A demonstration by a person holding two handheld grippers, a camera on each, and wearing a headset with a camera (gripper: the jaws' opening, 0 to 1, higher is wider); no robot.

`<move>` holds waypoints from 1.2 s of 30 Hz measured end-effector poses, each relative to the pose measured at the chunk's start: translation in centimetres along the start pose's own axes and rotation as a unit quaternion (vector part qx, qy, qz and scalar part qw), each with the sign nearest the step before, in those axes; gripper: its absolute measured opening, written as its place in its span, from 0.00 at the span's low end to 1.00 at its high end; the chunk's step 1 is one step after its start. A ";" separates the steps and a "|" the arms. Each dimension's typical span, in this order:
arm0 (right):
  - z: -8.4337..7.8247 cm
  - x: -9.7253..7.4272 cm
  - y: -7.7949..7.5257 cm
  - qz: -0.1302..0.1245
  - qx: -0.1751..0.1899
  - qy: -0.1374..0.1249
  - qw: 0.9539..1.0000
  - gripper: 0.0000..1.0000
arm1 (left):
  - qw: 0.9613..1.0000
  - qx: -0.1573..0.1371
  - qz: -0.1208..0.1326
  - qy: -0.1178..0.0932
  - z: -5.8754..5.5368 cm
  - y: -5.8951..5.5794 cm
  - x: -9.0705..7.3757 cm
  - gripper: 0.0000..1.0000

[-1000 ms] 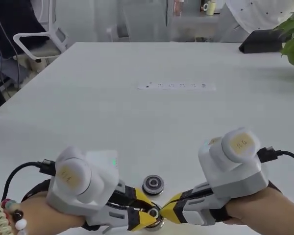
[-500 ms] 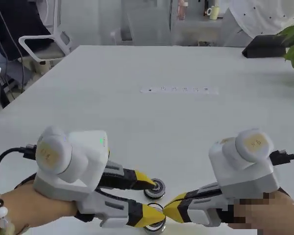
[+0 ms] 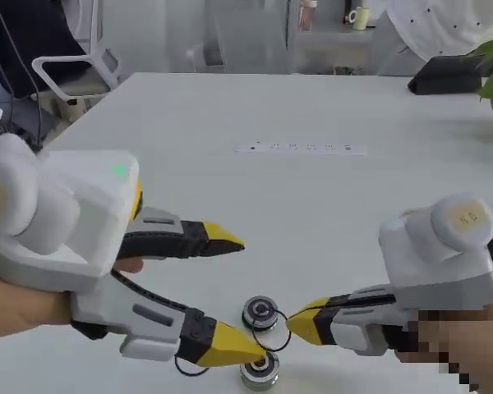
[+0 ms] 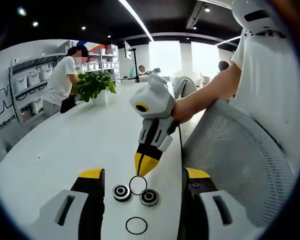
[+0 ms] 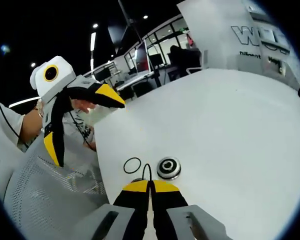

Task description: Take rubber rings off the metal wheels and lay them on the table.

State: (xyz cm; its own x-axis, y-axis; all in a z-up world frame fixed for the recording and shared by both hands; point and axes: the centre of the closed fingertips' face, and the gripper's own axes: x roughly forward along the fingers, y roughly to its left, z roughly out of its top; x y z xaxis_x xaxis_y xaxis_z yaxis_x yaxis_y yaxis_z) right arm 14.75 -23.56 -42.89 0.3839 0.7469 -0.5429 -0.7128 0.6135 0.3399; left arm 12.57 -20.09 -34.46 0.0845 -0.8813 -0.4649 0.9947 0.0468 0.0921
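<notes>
The right claw (image 3: 300,325) is closed to a point, its yellow tips pinching the edge of a thin black rubber ring (image 4: 138,185). In the left gripper view the held ring hangs from those tips between two metal wheels (image 4: 121,192) (image 4: 149,197), which stand close together on the white table (image 3: 312,213). Whether the held ring touches the table cannot be told. In the right gripper view it is seen nearly edge-on just ahead of the closed tips.

The left claw (image 3: 242,297) is spread wide and holds nothing. In the head view one yellow tip is raised above the table and the other is low beside the nearer wheel.

A second black ring (image 4: 136,225) lies flat on the table, just beside the wheels on the side nearer the person.

Farther up the table lies a flat white strip (image 3: 300,148) with a row of small dark marks, too small to read. On a wall in the right gripper view are large dark letters (image 5: 250,34) beginning with a W, with smaller lines under them too blurred to read.

Shelves with pale bins (image 4: 27,80) stand along a wall in the left gripper view; what the bins hold cannot be made out. A green plant (image 4: 92,85) sits at the far end of the table.
</notes>
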 end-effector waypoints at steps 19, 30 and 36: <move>2.7 -1.9 0.0 -0.013 0.010 -0.051 0.999 0.00 | 0.996 -0.020 0.091 -0.003 -1.9 1.3 -7.0 0.74; 4.6 -2.9 0.7 -0.006 0.027 -0.093 0.995 0.00 | 0.988 -0.075 0.136 -0.005 -4.8 1.0 -8.8 0.77; 5.9 -3.4 1.1 -0.006 0.027 -0.115 0.993 0.00 | 0.985 -0.097 0.140 0.000 -6.3 0.1 -8.7 0.76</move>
State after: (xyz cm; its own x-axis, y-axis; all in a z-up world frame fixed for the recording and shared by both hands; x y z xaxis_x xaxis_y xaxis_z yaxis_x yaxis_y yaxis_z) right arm 16.09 -23.95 -36.15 0.5207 0.7741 -0.3601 -0.6774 0.6313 0.3776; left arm 12.27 -9.46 -36.00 0.3566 -0.8211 -0.4458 0.9252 0.3765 0.0466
